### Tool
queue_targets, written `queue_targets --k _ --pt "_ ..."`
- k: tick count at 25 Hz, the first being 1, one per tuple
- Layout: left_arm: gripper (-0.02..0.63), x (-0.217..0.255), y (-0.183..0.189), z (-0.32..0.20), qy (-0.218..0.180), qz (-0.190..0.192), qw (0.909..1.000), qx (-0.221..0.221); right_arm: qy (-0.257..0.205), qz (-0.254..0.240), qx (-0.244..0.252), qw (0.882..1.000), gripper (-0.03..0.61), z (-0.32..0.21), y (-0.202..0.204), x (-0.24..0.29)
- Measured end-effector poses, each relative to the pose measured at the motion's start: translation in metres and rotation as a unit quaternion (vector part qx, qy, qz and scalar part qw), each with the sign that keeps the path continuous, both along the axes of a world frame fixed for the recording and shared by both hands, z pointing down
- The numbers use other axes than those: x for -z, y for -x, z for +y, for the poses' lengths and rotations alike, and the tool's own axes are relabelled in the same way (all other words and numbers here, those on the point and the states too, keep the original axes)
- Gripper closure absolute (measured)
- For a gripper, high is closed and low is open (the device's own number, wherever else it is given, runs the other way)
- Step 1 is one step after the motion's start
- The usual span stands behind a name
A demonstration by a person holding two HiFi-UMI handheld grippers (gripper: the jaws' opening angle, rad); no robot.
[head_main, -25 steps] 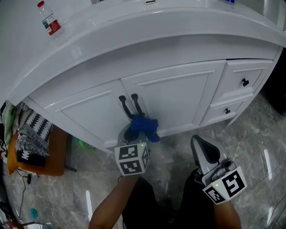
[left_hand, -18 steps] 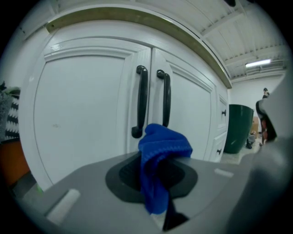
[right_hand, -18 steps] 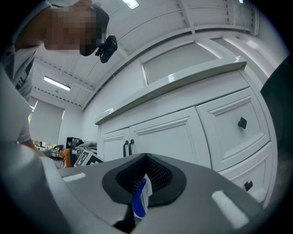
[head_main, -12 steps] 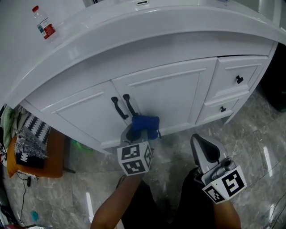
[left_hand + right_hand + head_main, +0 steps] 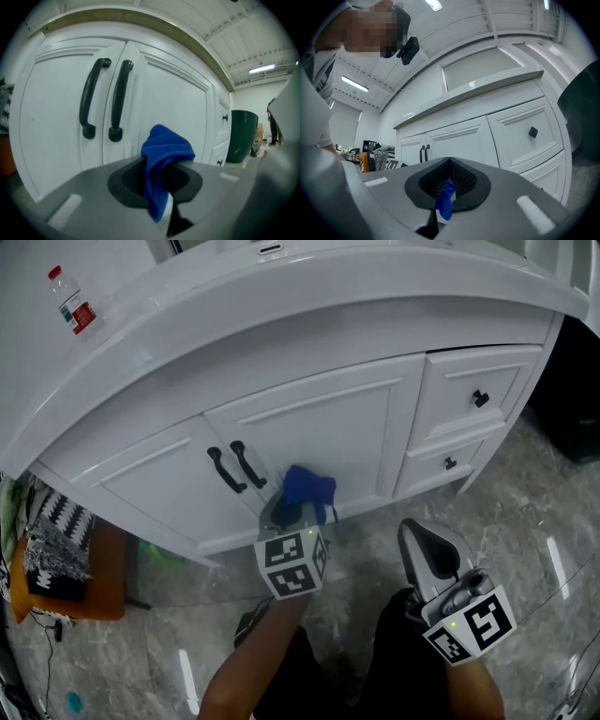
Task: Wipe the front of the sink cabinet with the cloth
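Crumpled ribbed blue cloth (image 5: 307, 487), panelled white cabinet (image 5: 330, 432)

Bunched blue cloth (image 5: 309, 487), pinched in left hand-held gripper (image 5: 292, 510), at white cabinet door (image 5: 352, 427), just right of black handles (image 5: 234, 467)

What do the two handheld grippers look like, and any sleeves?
The left gripper and right gripper are grey plastic with dark-lined jaws. Each carries a white cube (left, right) with black square markers and a small green light. No sleeves show on the forearms.
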State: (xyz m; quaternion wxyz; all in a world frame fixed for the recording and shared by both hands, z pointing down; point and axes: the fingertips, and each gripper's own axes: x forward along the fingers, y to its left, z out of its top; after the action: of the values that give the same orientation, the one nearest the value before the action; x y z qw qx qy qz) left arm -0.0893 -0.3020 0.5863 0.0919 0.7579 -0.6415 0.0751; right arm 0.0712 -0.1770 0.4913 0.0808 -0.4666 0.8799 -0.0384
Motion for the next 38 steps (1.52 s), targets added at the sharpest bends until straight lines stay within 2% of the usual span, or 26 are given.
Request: queue_targets --k 13,18,23,27,35,38 --pt "0.546 -0.001 -0.064 -0.012 -0.001 -0.018 0.9984 -0.054 -0.001 0.012 -0.032 0.999 0.580 0.000 -0.045 0.001" --pt "0.546 -0.003 -0.091 -0.019 0.006 0.002 0.9977 -0.067 -0.002 0.014 -0.051 0.999 0.579 0.000 -0.066 0.001" --pt "0.546 -0.005 -0.124 -0.023 0.003 -0.011 0.9957 -0.091 0.000 0.032 -0.066 0.997 0.580 0.003 -0.086 -0.001" --pt "0.546 -0.001 -0.147 -0.028 0.002 0.001 0.9949 -0.101 -0.006 0.053 -0.078 0.996 0.579 0.002 -0.106 0.000" --pt "0.546 0.003 -0.168 -0.028 -0.020 -0.013 0.9947 -0.100 -0.006 0.074 -0.108 0.991 0.580 0.008 -0.142 -0.001" --pt "0.546 0.002 -0.179 -0.025 -0.023 -0.020 0.9930 -0.115 -0.005 0.076 -0.115 0.990 0.580 0.009 -0.150 0.000"
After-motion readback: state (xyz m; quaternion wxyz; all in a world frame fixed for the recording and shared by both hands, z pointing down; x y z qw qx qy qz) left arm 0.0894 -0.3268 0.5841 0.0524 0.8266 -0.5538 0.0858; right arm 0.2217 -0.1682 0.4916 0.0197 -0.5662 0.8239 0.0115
